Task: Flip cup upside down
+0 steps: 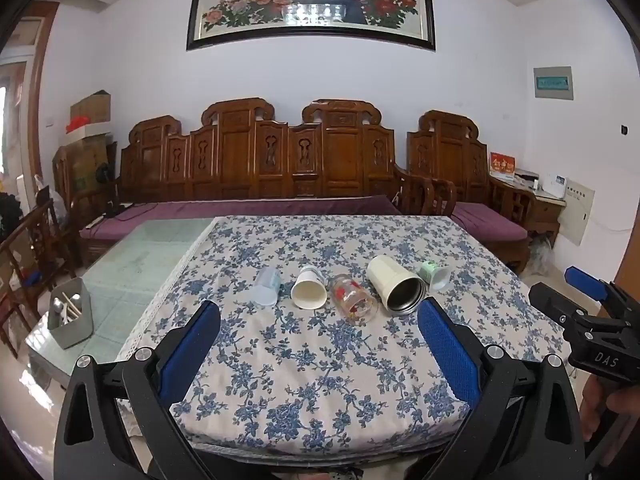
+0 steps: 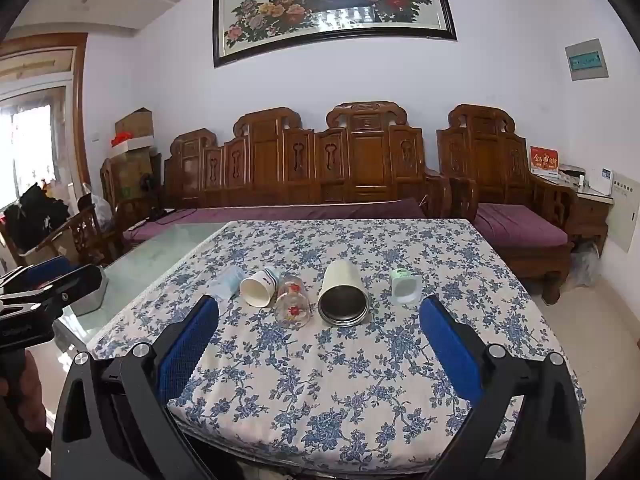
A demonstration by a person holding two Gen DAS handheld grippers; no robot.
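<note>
Five cups are lying on their sides in a loose row across the floral tablecloth (image 2: 360, 380), their mouths turned toward the cameras. Taking the cream tumbler (image 2: 343, 294) as landmark: a glass with red flowers (image 2: 293, 304) is lying just to its left, a white paper cup (image 2: 258, 286) is resting beyond that and apparently touching the glass, and a pale blue plastic cup (image 2: 228, 284) is lying farthest left. A small green cup (image 2: 405, 286) is sitting to the tumbler's right, apart from it. The task does not say which cup is meant, and none is standing mouth-down yet, so the flipping appears not to have begun.

The left gripper (image 1: 320, 344) is hovering short of the tumbler, on the near side of the row, its blue pads spread wide and empty. The right gripper (image 2: 320, 340) is doing the same, jaws released and holding nothing. Both are probably being held back and fully parted so that either can approach a cup's side. Since the cups are lying down, a side grasp followed by a wrist turn would likely be needed; the round bodies may roll when touched. A grey utensil holder (image 1: 71, 312) is standing well to the tumbler's left, off the cloth on the glass tabletop (image 1: 132, 272).
</note>
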